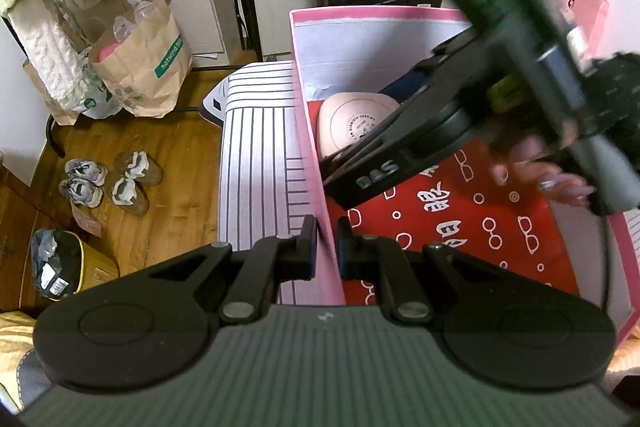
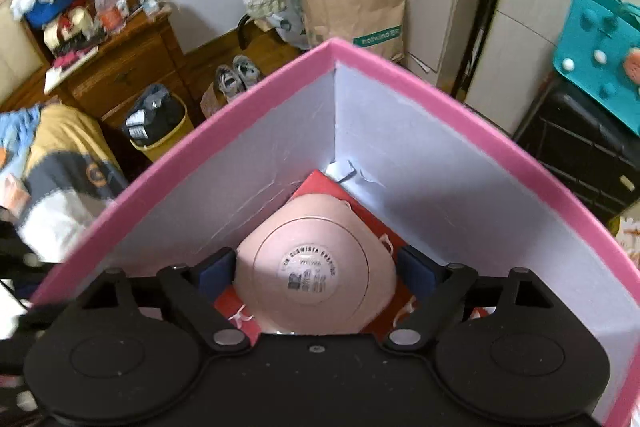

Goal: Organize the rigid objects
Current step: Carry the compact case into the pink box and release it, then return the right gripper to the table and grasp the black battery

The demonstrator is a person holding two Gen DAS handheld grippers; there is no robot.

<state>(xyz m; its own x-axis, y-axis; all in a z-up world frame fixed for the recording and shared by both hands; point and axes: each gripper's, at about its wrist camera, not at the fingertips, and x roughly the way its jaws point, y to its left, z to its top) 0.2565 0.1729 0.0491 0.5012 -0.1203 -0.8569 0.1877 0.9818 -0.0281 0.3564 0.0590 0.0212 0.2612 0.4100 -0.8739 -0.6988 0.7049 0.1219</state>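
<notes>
The pink box (image 2: pixel 460 107), white inside, holds a red patterned sheet (image 1: pixel 460 223) with a round pale-pink dish (image 2: pixel 312 275) upside down in its corner. The right gripper (image 2: pixel 316 271) straddles the dish, jaws wide, pads apparently clear. The left gripper (image 1: pixel 326 247) pinches the box's wall.
</notes>
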